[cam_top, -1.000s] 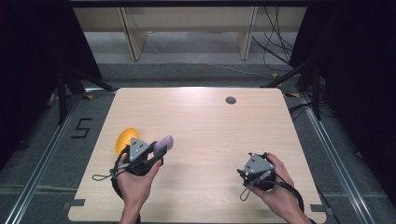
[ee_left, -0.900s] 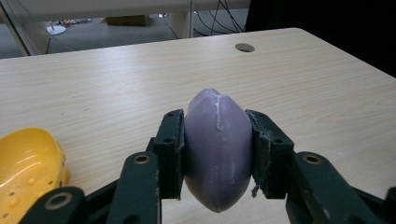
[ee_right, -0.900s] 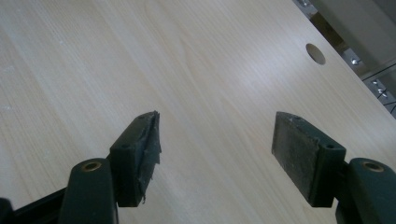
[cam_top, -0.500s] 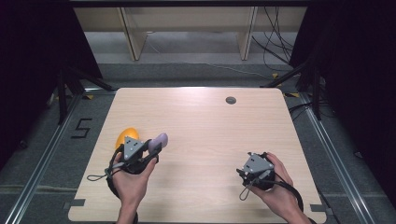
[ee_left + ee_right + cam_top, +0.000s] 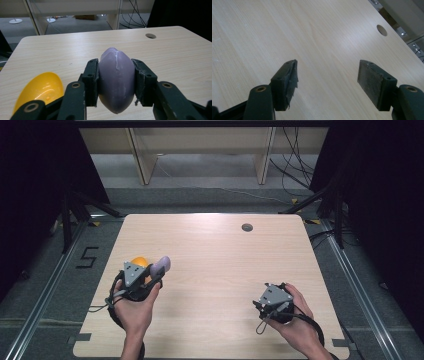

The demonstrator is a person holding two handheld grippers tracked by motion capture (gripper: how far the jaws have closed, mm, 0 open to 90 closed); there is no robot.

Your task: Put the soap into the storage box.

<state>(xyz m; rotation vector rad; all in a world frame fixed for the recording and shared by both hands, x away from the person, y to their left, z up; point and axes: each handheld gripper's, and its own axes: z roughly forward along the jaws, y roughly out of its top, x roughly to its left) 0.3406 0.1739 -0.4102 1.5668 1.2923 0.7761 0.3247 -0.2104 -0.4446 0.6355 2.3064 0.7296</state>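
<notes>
The purple egg-shaped piece (image 5: pixel 116 80) is being clamped by the left gripper (image 5: pixel 116 83) and drawn back toward the tabletop's (image 5: pixel 225 265) near-left edge, beside the yellow bowl (image 5: pixel 40 88); the right gripper's (image 5: pixel 328 83) jaws are being held wide over bare tabletop.

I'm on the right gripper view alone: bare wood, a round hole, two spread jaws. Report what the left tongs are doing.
Observer: The left tongs are shut on a purple egg-shaped object, one jaw on each side of it.
Operator: Tell me what lies beside them.
Observer: A yellow spoon-shaped scoop lies on the table, at the tongs' left in the left gripper view.
Operator: Give me my own position.
Observer: In the high view, your right tongs are near the table's front right, well apart from the left hand.
</notes>
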